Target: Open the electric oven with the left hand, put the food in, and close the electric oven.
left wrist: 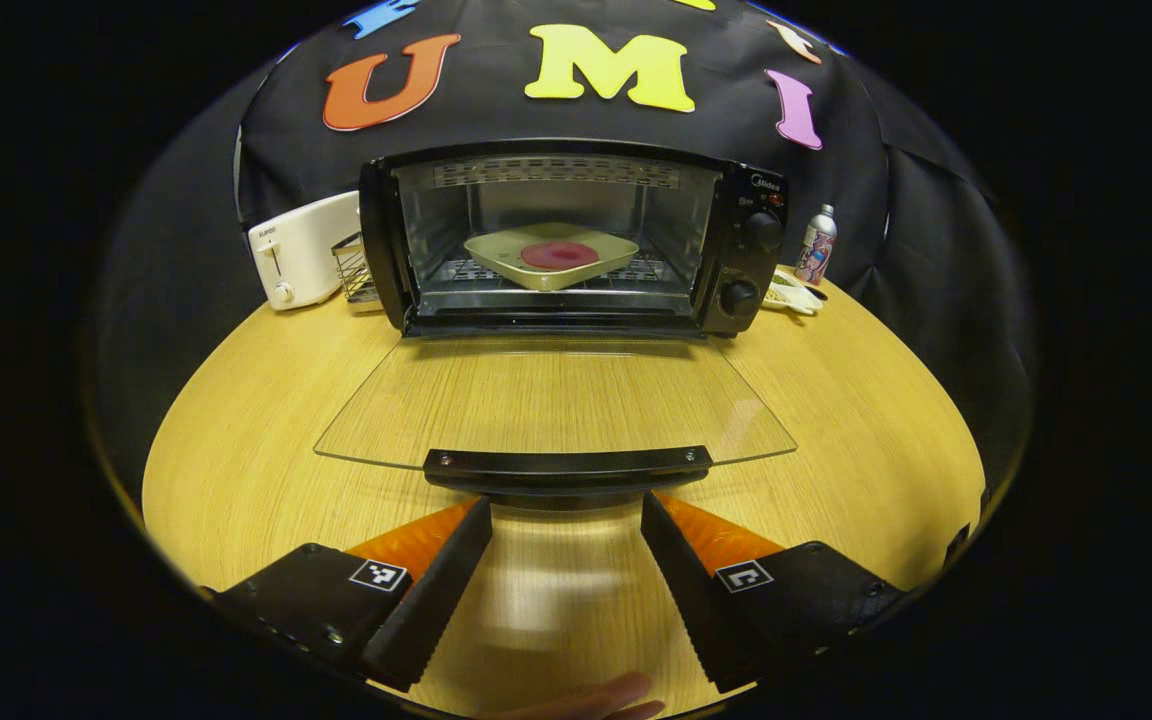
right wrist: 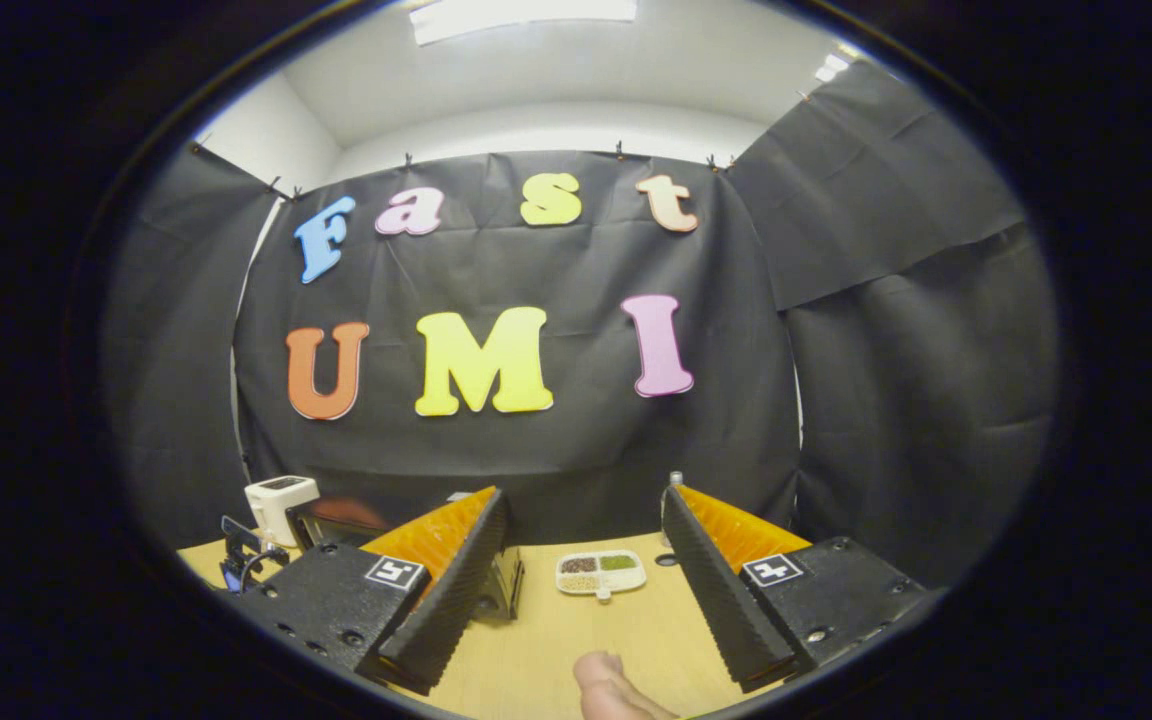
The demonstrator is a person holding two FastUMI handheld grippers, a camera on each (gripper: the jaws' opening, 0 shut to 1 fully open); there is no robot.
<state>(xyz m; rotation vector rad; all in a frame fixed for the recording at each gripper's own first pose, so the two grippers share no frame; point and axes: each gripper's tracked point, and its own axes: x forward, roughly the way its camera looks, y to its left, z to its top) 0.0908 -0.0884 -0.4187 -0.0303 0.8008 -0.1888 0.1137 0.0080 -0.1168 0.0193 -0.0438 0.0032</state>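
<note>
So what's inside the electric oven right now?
A square plate carrying a round red piece of food sits on the wire rack inside the electric oven, whose glass door lies fully open. The rack under the plate is covered.

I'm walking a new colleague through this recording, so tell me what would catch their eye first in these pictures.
First the black electric oven at the back of the wooden table, its glass door folded flat toward the camera. Inside on the rack sits a pale square plate with a round red piece of food. The left gripper hangs open just short of the door's black handle; a white toaster stands left of the oven.
</note>
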